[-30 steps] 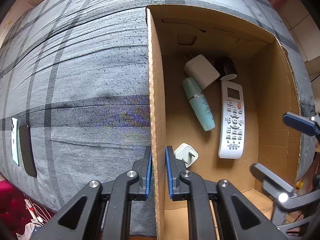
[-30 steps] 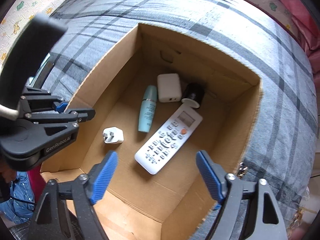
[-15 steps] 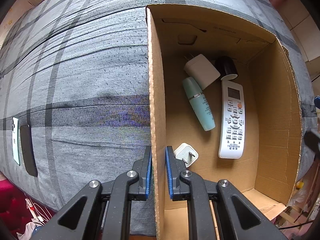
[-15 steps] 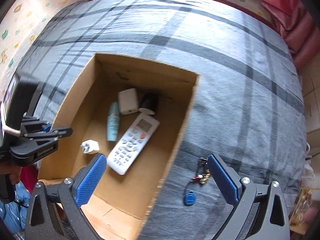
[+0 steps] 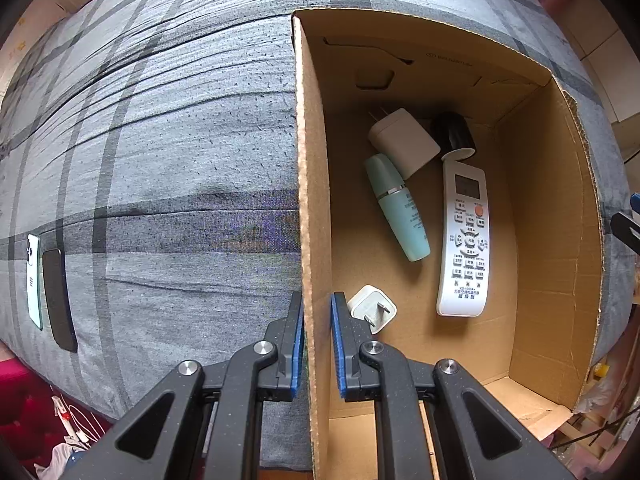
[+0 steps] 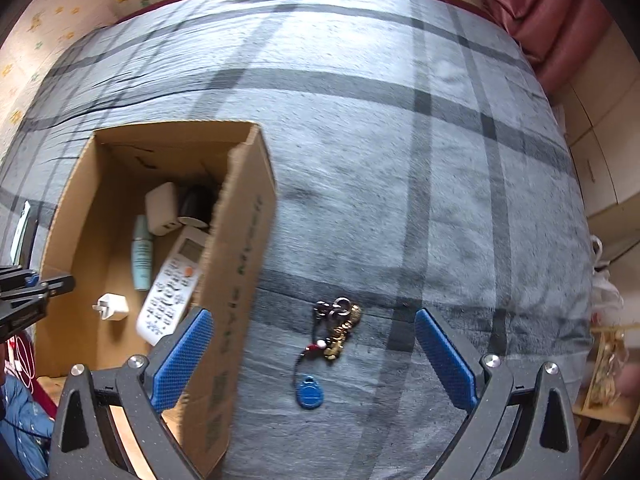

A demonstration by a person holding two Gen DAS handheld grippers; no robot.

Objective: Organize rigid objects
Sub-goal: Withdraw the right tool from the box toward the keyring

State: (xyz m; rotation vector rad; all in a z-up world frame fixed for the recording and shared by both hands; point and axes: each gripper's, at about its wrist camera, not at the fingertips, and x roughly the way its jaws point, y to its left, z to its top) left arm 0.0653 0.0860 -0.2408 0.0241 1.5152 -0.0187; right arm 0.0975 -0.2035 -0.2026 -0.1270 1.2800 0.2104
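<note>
The right hand-held gripper point(image 6: 314, 354) hangs wide open and empty above the bed point(image 6: 400, 160), its blue pads point(image 6: 182, 354) spread to either side of a bunch of keys point(image 6: 334, 330) lying on the grey checked cover just outside the box point(image 6: 236, 248); the keys look like the next thing to go in. They will likely handle as a small, dense, loose cluster — metal rings, brass charms and a blue tag point(image 6: 309, 391) on a thin cord; each piece is hard, but the bunch is floppy and may swing or slide once lifted. The thick knot of rings and charms seems the best place to pinch; the flat tag lies tight against soft cloth and would be awkward. The left hand-held gripper point(image 5: 317, 344) is clamped on the cardboard wall of the box, steadying it. Inside lie a remote control point(image 5: 466, 240), a pale green bottle point(image 5: 398, 208), a white charger point(image 5: 404, 146), a small plug point(image 5: 372, 309) and a black round thing point(image 5: 452, 132). Two phones point(image 5: 48, 288) rest farther off on the bed.
</note>
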